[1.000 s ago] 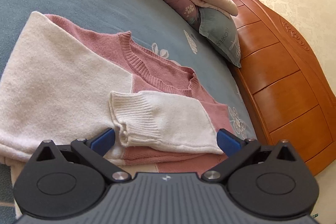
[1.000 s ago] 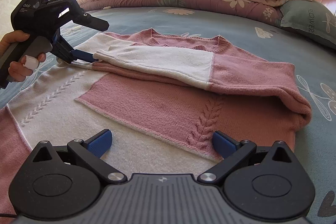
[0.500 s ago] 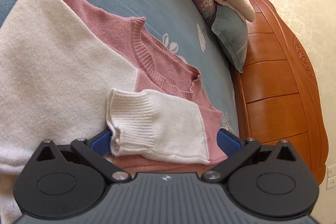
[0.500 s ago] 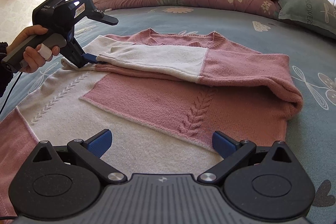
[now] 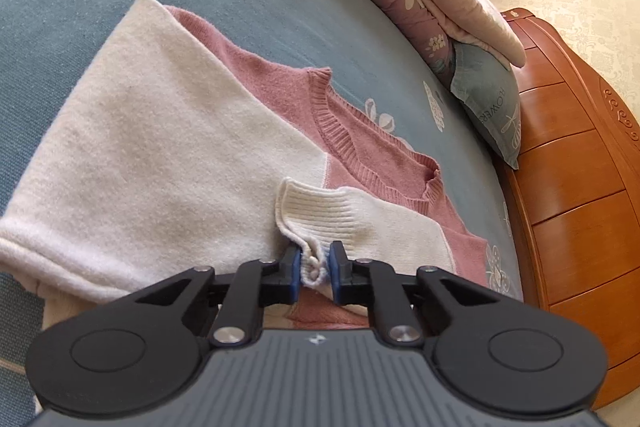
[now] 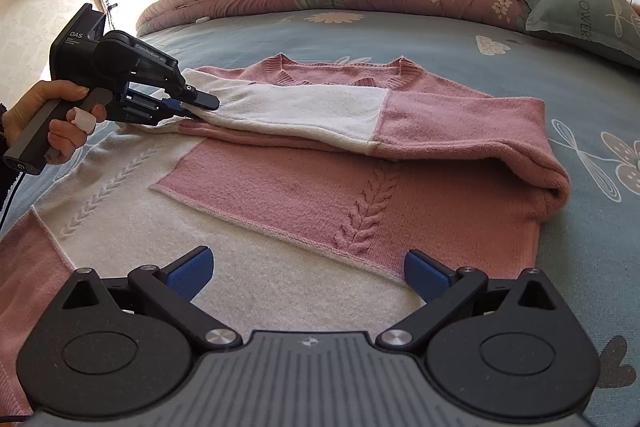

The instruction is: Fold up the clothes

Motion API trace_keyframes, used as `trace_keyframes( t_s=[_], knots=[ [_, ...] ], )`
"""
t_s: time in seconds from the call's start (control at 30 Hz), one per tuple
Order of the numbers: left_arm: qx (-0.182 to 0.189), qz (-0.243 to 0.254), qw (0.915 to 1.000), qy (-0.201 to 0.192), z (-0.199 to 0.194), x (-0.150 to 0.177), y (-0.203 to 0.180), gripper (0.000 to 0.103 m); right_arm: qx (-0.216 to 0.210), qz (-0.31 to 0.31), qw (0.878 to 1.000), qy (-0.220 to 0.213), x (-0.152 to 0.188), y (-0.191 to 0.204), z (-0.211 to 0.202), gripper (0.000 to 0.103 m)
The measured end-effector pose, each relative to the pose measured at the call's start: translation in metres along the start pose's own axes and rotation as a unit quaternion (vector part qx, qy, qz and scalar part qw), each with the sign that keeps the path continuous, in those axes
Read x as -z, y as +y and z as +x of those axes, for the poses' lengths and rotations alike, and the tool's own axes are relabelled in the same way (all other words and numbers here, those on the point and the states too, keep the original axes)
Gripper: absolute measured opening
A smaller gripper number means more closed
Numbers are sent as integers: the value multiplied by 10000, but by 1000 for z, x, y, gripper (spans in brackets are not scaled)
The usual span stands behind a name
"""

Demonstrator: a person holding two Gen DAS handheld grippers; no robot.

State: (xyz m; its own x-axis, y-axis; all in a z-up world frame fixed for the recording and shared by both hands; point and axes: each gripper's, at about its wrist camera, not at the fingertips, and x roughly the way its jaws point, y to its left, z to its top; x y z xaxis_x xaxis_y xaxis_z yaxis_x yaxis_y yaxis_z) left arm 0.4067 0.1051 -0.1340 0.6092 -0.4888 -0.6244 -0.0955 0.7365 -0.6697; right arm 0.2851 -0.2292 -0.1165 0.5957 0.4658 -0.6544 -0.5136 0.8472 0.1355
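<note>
My left gripper [image 5: 315, 269] has its jaws clamped on the white ribbed cuff [image 5: 320, 215] of the sweater [image 6: 320, 179], which lies spread on the bed [image 6: 460, 67], that sleeve folded across its chest. My right gripper [image 6: 306, 275] hangs over the sweater's lower part, jaws spread wide, nothing in them. A hand [image 6: 44, 123] holds the left gripper's handle.

The left gripper [image 5: 314, 269] points downward at a slant, its jaws pinched tight on the ribbed white cuff [image 5: 320, 219]. A bare hand [image 6: 48, 125] wraps its pistol handle, one finger taped white. The right gripper [image 6: 306, 273] hovers, tilted down, its jaws spread wide with nothing between them.
</note>
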Motion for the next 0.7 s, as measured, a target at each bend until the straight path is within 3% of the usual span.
trace_keyframes(
  t_s=[0.17, 0.33, 0.47, 0.53, 0.6, 0.63, 0.7],
  knots=[
    [-64, 351, 9988, -349, -20, -16, -20, 8, -10, 57, 10000, -15, -1, -2, 1, 103],
    [-779, 621, 9939, -470, -20, -27, -14, 8, -31, 90, 9999, -33, -1, -3, -2, 103],
    [-595, 516, 9961, -403, -30, -19, -9, 9, 98, 85, 9995, -277, -5, -8, -12, 103],
    [-479, 812, 9950, -342, -36, -8, -21, 16, 165, 194, 9990, -378, -7, -15, -15, 103],
    [-520, 1330, 9893, -293, -40, 7, -38, 34, 230, 414, 9980, -424, -8, -23, -17, 103],
    [-731, 1748, 9814, -296, -40, 15, -49, 41, 245, 526, 9974, -430, -8, -27, -18, 103],
    [-1158, 2581, 9585, -349, -38, 34, -66, 71, 236, 653, 9967, -420, -6, -32, -19, 103]
  ],
)
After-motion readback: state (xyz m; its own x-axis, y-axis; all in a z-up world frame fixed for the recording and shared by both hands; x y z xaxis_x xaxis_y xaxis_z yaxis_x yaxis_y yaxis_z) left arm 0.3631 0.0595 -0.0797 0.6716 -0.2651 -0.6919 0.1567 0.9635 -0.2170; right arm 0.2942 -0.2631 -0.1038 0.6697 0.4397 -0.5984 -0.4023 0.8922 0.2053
